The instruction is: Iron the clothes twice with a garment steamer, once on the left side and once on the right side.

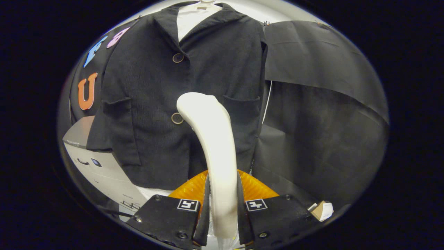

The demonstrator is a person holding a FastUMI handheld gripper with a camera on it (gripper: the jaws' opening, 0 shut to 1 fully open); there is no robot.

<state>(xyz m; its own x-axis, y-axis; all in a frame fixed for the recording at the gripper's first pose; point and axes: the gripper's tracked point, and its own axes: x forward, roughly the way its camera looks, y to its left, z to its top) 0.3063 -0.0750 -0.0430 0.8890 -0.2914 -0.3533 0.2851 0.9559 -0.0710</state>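
Clamped between the gripper (222, 211) fingers, a curved white plastic steamer handle (211, 146) is being held before a hanging dark button-front jacket (156, 86).

Looks like a staged recording booth, not a real home: black cloth wall (322, 104) pinned up beyond the gripper's fingers, dark jacket (180, 104) hung against it, white machine (100, 166) alongside.
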